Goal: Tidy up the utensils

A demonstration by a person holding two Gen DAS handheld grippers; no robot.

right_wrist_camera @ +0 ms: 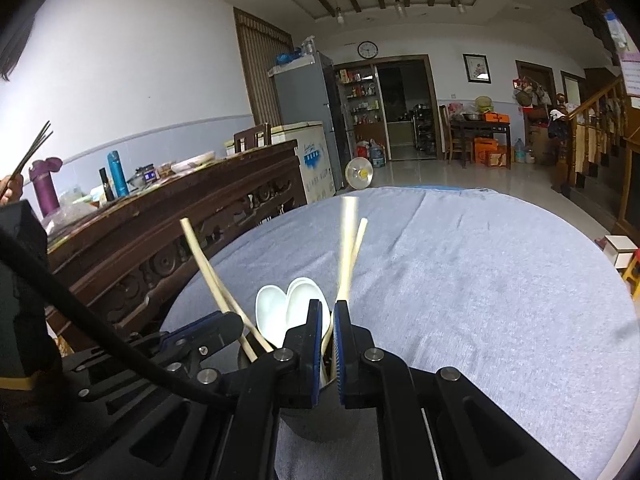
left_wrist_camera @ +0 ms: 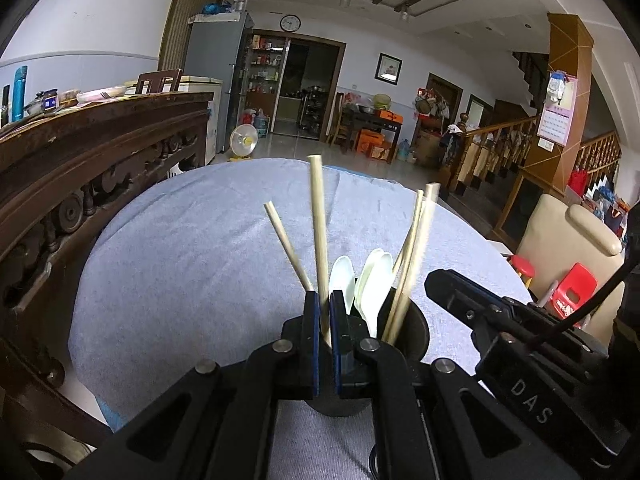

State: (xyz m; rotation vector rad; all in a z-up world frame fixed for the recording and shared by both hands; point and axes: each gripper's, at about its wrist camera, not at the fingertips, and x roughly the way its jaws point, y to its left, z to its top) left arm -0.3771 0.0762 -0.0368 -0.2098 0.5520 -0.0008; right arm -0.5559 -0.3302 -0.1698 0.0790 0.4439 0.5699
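A dark utensil cup (left_wrist_camera: 412, 332) stands on the table covered by a blue-grey cloth (left_wrist_camera: 200, 260). It holds white spoons (left_wrist_camera: 374, 284) and several pale wooden chopsticks. My left gripper (left_wrist_camera: 325, 300) is shut on one upright chopstick (left_wrist_camera: 318, 224), right above the cup. My right gripper (right_wrist_camera: 327, 312) is shut on another chopstick (right_wrist_camera: 347, 248), also over the cup (right_wrist_camera: 248, 360), whose spoons (right_wrist_camera: 288, 304) show just beyond its fingers. The right gripper also shows at the right of the left wrist view (left_wrist_camera: 480, 308).
A carved dark wooden sideboard (left_wrist_camera: 80, 168) with bottles and dishes runs along the table's left side. A beige chair (left_wrist_camera: 572, 240) and red stools (left_wrist_camera: 572, 284) stand to the right. The cloth (right_wrist_camera: 480, 280) stretches ahead of the cup.
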